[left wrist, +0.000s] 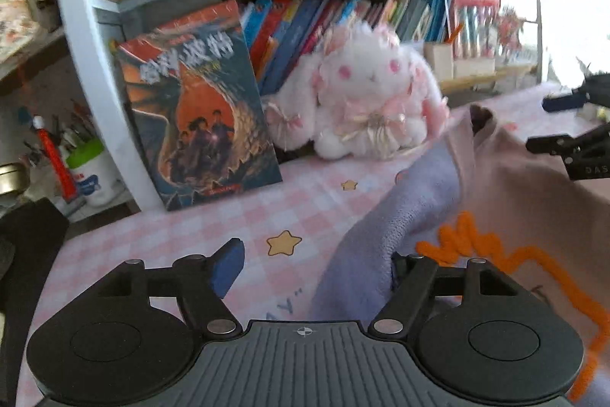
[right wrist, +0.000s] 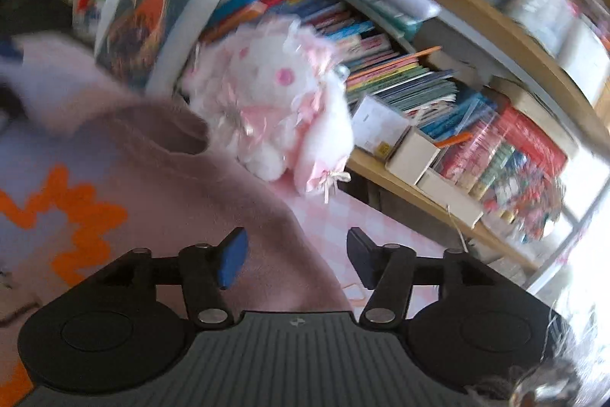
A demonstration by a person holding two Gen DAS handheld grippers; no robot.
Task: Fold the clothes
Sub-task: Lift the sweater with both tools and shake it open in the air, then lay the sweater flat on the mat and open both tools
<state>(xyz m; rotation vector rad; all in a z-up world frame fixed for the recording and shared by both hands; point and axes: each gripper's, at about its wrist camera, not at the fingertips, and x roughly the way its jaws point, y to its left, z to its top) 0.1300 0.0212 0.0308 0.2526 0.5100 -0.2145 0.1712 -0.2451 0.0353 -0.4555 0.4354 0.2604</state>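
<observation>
A soft pink knit sweater (left wrist: 533,201) with fuzzy orange zigzag trim is spread on the pink-checked worktop (left wrist: 190,235); neckline pointed toward a plush rabbit (left wrist: 366,94); left tongs (left wrist: 316,269) and right tongs (right wrist: 293,258) are parted, gripping nothing.

A pink checked tabletop under a crowded bookshelf

The table (left wrist: 213,216) wears a pink-and-white checked cloth printed with small yellow stars. On it lies a pink and lilac sweater (left wrist: 526,201) with a wavy orange yarn outline, spread over the right side. At the back, a white and pink plush bunny (left wrist: 362,94) sits on the cloth, and just left of it a large orange-and-blue book (left wrist: 198,113) stands leaning against the white shelf frame (left wrist: 87,63).
</observation>
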